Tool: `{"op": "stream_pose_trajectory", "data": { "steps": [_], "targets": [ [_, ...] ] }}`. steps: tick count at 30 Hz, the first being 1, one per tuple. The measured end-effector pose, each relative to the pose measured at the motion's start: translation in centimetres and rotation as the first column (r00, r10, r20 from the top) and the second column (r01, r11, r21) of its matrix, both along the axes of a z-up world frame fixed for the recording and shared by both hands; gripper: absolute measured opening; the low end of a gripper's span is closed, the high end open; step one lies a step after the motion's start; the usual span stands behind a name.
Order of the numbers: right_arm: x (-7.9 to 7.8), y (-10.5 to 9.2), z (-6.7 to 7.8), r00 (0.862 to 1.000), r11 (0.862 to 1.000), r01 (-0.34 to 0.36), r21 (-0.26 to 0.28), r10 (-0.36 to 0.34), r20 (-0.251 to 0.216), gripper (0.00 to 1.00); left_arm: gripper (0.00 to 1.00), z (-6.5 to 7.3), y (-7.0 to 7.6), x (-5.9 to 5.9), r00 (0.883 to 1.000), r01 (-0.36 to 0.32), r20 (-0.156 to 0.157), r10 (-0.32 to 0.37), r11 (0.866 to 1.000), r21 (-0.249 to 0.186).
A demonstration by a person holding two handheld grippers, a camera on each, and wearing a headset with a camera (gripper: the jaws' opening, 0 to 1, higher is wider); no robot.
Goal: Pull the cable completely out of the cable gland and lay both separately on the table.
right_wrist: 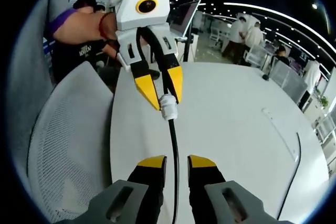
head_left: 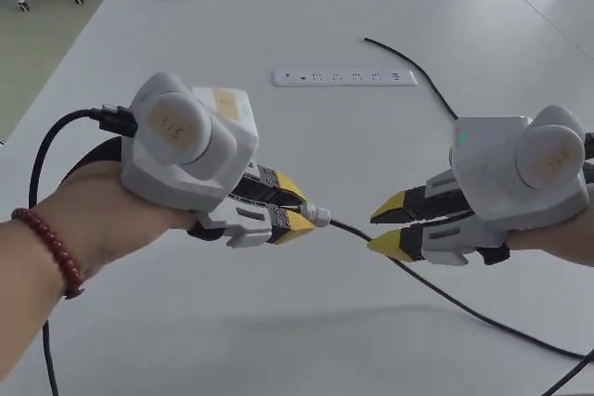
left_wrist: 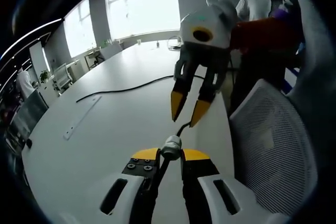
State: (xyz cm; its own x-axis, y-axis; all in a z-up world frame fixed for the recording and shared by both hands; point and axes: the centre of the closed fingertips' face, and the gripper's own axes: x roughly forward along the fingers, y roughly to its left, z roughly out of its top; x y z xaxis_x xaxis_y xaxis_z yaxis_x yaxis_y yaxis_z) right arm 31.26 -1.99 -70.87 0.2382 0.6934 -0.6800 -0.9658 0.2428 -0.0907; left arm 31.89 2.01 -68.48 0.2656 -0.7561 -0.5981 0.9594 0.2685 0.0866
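Left tool (head_left: 299, 211): clenched on the cable gland (head_left: 316, 216), above the counter (head_left: 278, 25).
Cable gland: white, at the left tool's tips, with the cable (head_left: 445, 299) threaded in it.
Cable: black, runs from the gland toward 4 o'clock in the head view.
Right tool (head_left: 382, 226): released, jaws apart on either side of the cable, at 3 o'clock from the gland.

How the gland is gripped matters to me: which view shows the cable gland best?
The right gripper view: the cable gland is side-on, clear, in the left tongs. The left gripper view shows it end-on; the head view, small, partly hidden.
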Motion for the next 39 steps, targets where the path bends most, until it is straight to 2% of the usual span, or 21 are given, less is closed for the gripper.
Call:
{"op": "stream_pose_trajectory", "data": {
  "steps": [12, 15, 17, 18, 22, 28, 35, 39],
  "targets": [
    [-0.1, 2.4, 0.7, 0.998, 0.998, -0.054, 0.016, 0.054, 0.018, 0.08, 0.16, 0.1, -0.8, -0.4, 1.000, 0.018, 0.000, -0.018, 1.000, -0.008],
    [-0.3, 2.8, 0.9, 0.998, 0.997, -0.068, 0.024, 0.068, 0.018, 0.04, 0.16, 0.1, -0.8, -0.4, 1.000, 0.020, 0.000, -0.020, 1.000, -0.007],
    [-0.4, 2.8, 0.9, 0.996, 0.996, -0.082, 0.017, 0.082, 0.021, 0.00, 0.16, 0.1, -0.7, -0.5, 1.000, 0.021, 0.001, -0.021, 1.000, -0.004],
    [-0.2, 2.8, 0.9, 0.996, 0.996, -0.083, 0.009, 0.083, 0.036, 0.00, 0.16, 0.0, -0.7, -0.5, 1.000, 0.022, -0.002, -0.022, 1.000, -0.004],
    [-0.4, 2.8, 1.1, 0.995, 0.996, -0.090, 0.012, 0.089, 0.033, 0.00, 0.16, 0.1, -0.7, -0.5, 1.000, 0.021, -0.002, -0.021, 1.000, -0.007],
    [-0.2, 1.4, 0.9, 0.997, 0.997, -0.076, -0.013, 0.076, 0.033, 0.00, 0.16, 0.4, -0.2, -0.1, 1.000, 0.004, 0.003, -0.004, 1.000, -0.019],
    [0.7, -1.0, 0.1, 0.999, 0.998, -0.029, -0.048, 0.030, 0.023, 0.00, 0.16, 0.7, 0.7, 0.5, 1.000, -0.019, 0.012, 0.020, 1.000, -0.023],
    [0.9, -1.7, -0.2, 1.000, 0.998, -0.017, -0.060, 0.018, 0.015, 0.00, 0.16, 0.6, 1.3, 0.7, 0.999, -0.033, 0.012, 0.033, 0.999, -0.020]
  ]
}}
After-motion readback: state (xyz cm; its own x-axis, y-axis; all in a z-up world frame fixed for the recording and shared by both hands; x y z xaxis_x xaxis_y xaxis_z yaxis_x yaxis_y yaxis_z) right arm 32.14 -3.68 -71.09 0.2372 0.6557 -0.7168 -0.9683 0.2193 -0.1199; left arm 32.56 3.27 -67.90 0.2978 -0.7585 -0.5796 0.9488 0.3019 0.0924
